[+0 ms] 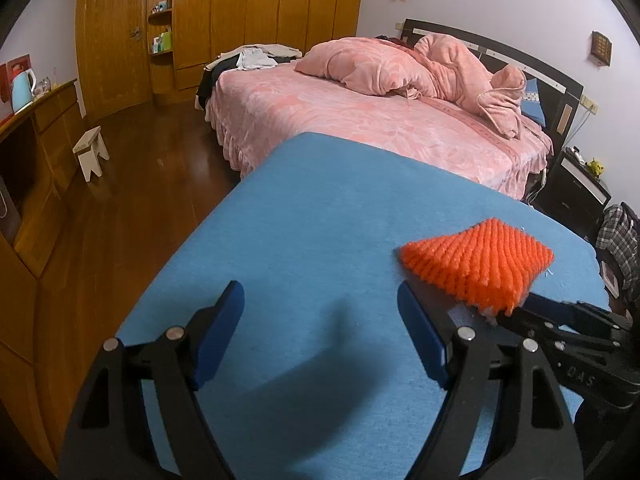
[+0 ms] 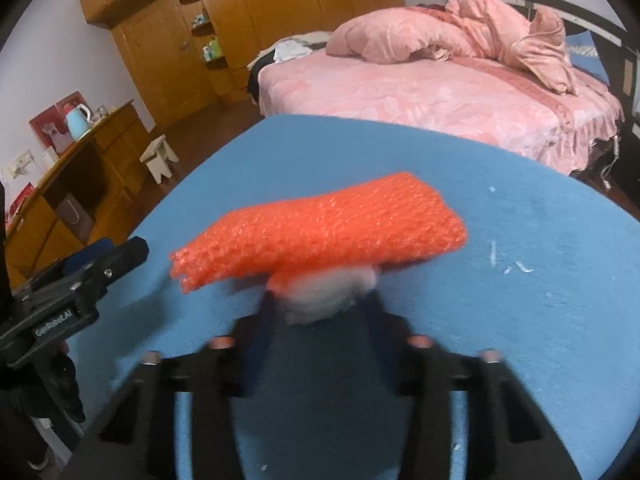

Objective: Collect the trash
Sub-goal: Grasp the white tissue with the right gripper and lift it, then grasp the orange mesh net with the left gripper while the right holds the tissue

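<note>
An orange foam net sleeve point(image 2: 324, 228) with a wad of white tissue point(image 2: 332, 296) under it is held in my right gripper point(image 2: 320, 300), which is shut on them above the blue table point(image 2: 520, 340). The view is motion-blurred. In the left wrist view the same orange net point(image 1: 476, 260) hangs at the right, pinched by the right gripper point(image 1: 504, 316). My left gripper point(image 1: 320, 320) is open and empty over the blue table point(image 1: 300, 220), its blue pads point(image 1: 224, 332) wide apart; it also shows in the right wrist view point(image 2: 116, 256) at the left.
Small white paper scraps point(image 2: 508, 260) lie on the blue table at the right. A pink bed point(image 1: 380, 120) stands behind the table. A wooden wardrobe point(image 1: 240, 20), a desk with a blue kettle point(image 1: 22, 88) and a white stool point(image 1: 90, 152) are at the left.
</note>
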The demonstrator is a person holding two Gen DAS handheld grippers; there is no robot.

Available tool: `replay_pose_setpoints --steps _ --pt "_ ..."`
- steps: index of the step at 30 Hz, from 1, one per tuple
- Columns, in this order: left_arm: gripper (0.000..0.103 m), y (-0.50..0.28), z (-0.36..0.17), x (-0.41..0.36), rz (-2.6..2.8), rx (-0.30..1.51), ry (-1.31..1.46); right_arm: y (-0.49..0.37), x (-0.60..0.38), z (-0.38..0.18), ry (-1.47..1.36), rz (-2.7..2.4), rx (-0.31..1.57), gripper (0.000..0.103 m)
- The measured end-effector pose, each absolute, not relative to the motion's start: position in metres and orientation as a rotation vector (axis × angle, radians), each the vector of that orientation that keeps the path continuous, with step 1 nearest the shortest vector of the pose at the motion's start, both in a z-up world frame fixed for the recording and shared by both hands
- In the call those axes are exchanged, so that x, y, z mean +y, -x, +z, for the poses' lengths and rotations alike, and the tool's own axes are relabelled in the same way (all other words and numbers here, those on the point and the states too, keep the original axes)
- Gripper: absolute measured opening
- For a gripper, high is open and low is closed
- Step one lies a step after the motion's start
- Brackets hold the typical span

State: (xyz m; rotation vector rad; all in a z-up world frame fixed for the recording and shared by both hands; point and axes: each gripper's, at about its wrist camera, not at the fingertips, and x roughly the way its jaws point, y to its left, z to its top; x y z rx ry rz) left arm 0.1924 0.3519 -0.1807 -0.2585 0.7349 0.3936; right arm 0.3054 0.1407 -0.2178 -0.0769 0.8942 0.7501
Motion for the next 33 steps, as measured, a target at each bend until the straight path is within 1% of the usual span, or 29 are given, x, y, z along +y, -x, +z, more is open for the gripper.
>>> replay_pose_setpoints --steps 2,8,15,16,25,27,30,32,33 --pt "0.077 -0.193 -0.181 0.351 0.392 0.735 0.259 -0.303 0.138 -0.216 0.072 0.759 0.891 0.023" --pt "0.077 -0.196 -0.181 0.342 0.375 0.728 0.260 -0.289 0.119 -0.208 0.106 0.741 0.877 0.017" --pt "0.077 -0.206 -0.178 0.321 0.334 0.721 0.249 -0.284 0.075 -0.204 0.078 0.673 0.877 0.017" --pt "0.077 -0.208 -0.178 0.319 0.329 0.721 0.250 -0.284 0.071 -0.203 0.075 0.665 0.876 0.014" --pt "0.077 -0.238 -0.191 0.280 0.215 0.766 0.242 -0.304 0.040 -0.205 0.050 0.585 0.881 0.014" --pt "0.077 -0.247 -0.198 0.272 0.193 0.790 0.243 -0.307 0.038 -0.207 0.055 0.585 0.887 0.015" --pt "0.077 -0.258 -0.210 0.264 0.173 0.825 0.236 -0.308 0.037 -0.210 0.053 0.586 0.891 0.025" --pt "0.077 -0.264 -0.217 0.261 0.169 0.846 0.235 -0.310 0.036 -0.213 0.036 0.585 0.888 0.038" --pt "0.077 -0.267 -0.219 0.262 0.167 0.856 0.242 -0.312 0.036 -0.215 0.027 0.580 0.888 0.040"
